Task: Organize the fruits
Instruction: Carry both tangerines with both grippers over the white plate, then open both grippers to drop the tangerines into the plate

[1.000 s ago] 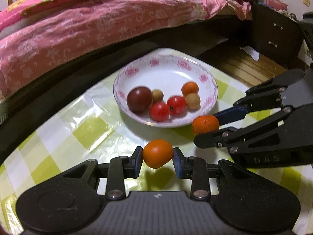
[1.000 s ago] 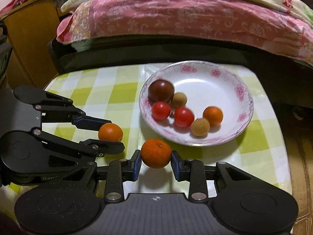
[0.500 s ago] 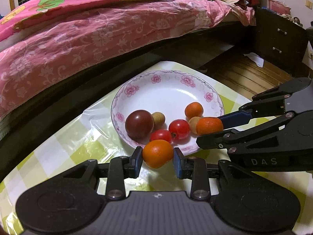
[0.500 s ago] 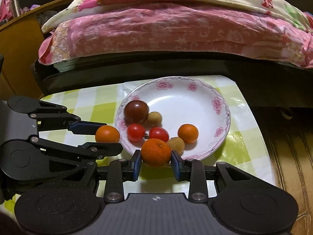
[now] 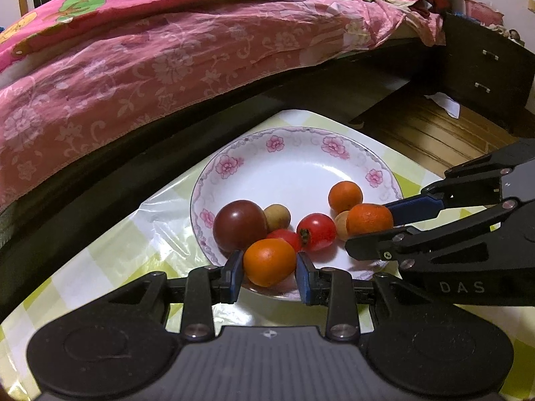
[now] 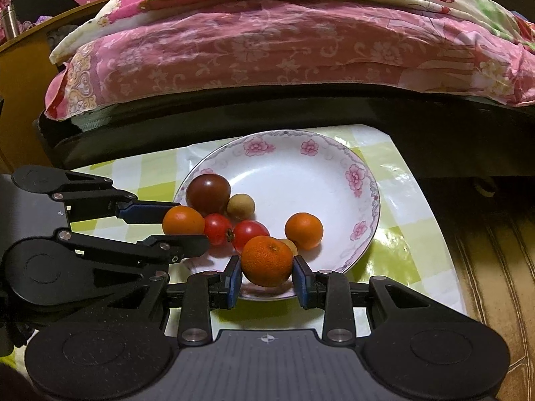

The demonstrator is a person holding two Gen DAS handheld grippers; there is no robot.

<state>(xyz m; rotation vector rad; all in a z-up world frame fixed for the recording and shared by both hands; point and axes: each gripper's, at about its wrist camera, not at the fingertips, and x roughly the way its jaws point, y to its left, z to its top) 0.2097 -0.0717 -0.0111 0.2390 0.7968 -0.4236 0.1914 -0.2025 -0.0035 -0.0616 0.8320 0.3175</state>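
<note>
My left gripper [image 5: 268, 264] is shut on a smooth orange fruit [image 5: 269, 261] over the near rim of a white flowered plate [image 5: 294, 163]. It also shows in the right wrist view [image 6: 183, 222]. My right gripper [image 6: 266, 265] is shut on a dimpled tangerine [image 6: 266, 260] over the plate's near rim [image 6: 364, 180]; it also shows in the left wrist view [image 5: 367, 219]. In the plate lie a dark purple tomato [image 5: 239, 225], two red tomatoes [image 5: 316, 232], two small tan fruits [image 5: 277, 217] and a small orange [image 5: 345, 196].
The plate stands on a green-and-white checked tablecloth [image 5: 83, 277]. A bed with a pink floral quilt [image 5: 167, 50] runs along the far side with a dark frame. A dark drawer cabinet [image 5: 485, 67] and wooden floor [image 5: 434, 133] lie to the right.
Both grippers have moved forward with their fruits, from over the tablecloth in front of the plate to over the plate's near rim. Both stay shut.
</note>
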